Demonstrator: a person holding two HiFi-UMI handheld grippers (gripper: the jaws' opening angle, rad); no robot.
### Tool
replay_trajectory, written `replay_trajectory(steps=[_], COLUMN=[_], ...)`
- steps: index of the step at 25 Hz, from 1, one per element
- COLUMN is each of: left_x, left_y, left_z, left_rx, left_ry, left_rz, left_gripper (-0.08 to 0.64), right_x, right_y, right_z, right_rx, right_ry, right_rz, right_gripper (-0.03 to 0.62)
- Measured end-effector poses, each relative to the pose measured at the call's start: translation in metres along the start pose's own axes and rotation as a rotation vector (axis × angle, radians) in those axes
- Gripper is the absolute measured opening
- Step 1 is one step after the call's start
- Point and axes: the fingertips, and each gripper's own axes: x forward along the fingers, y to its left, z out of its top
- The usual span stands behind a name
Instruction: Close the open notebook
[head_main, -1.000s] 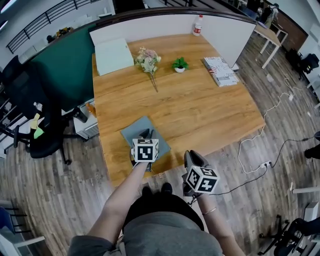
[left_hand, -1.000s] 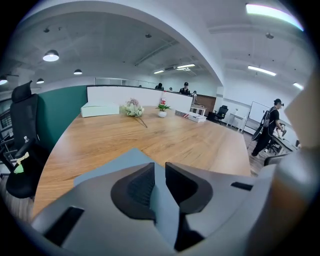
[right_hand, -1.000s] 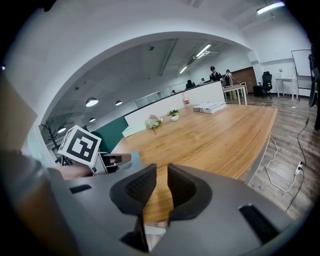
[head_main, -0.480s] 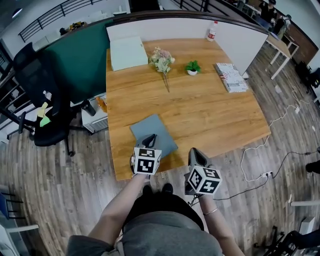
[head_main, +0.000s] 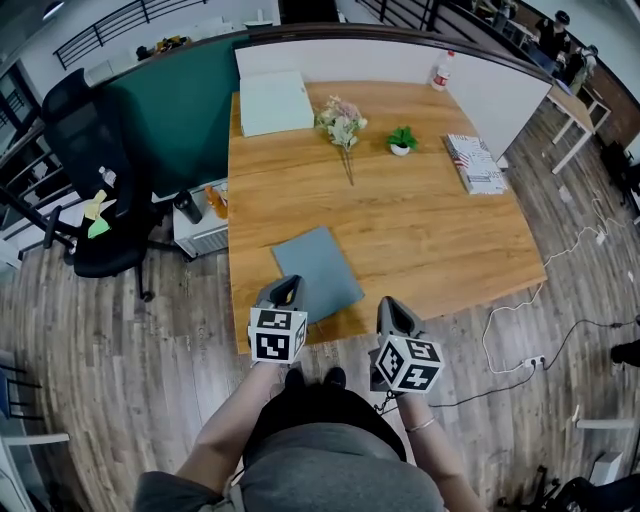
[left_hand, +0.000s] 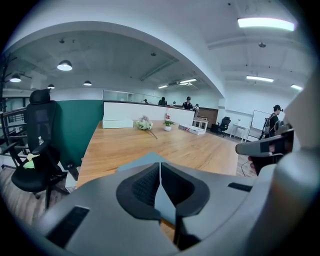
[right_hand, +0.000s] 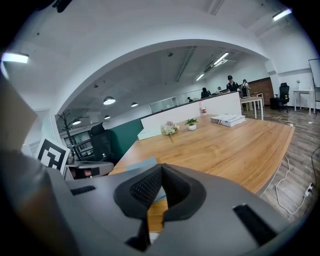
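A grey-blue notebook (head_main: 316, 270) lies closed and flat near the front edge of the wooden table (head_main: 420, 230). My left gripper (head_main: 285, 292) hovers at that edge, just short of the notebook's near-left corner. Its jaws have just been closing and now meet with nothing between them. My right gripper (head_main: 392, 310) hangs off the table's front, to the right of the notebook; its jaws have also just been closing and are shut empty. In the left gripper view, the notebook (left_hand: 145, 161) shows beyond the shut left gripper (left_hand: 160, 172). The right gripper view has the notebook (right_hand: 145, 165) past the shut right gripper (right_hand: 161, 172).
At the table's far side stand a white box (head_main: 275, 102), a bunch of flowers (head_main: 341, 122), a small potted plant (head_main: 401, 141), a stack of magazines (head_main: 476, 163) and a bottle (head_main: 441, 71). A black office chair (head_main: 95, 200) is at the left. Cables (head_main: 520, 330) lie on the floor.
My left gripper has drawn back off the notebook to the table's front edge. The right gripper has lifted a little. The notebook has stayed flat and closed.
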Motion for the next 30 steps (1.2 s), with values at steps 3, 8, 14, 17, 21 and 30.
replay_trajectory(steps=[3, 8, 14, 17, 21, 30], left_x=[-0.009, -0.020, -0.025, -0.025, -0.023, -0.020], left_y=[0.007, 0.014, 0.008, 0.005, 0.002, -0.004], left_z=[-0.004, -0.008, -0.005, -0.005, -0.004, 0.000], left_rx=[-0.020, -0.035, -0.018, -0.015, -0.007, 0.008], left_ry=[-0.012, -0.022, -0.038, -0.043, -0.044, -0.051], left_rz=[0.008, 0.019, 0.019, 0.018, 0.017, 0.021], left_gripper=[0.029, 0.029, 0.029, 0.029, 0.029, 0.029], right_x=[-0.002, -0.003, -0.004, -0.005, -0.006, -0.006], right_y=[0.004, 0.012, 0.017, 0.016, 0.013, 0.007], right_z=[0.001, 0.003, 0.002, 0.002, 0.003, 0.004], right_rx=[-0.010, -0.045, -0.058, -0.058, -0.055, -0.052], right_ry=[-0.003, -0.001, 0.001, 0.003, -0.002, 0.001], right_rz=[0.019, 0.042, 0.057, 0.058, 0.056, 0.067], right_gripper=[0.003, 0.003, 0.003, 0.003, 0.003, 0.003])
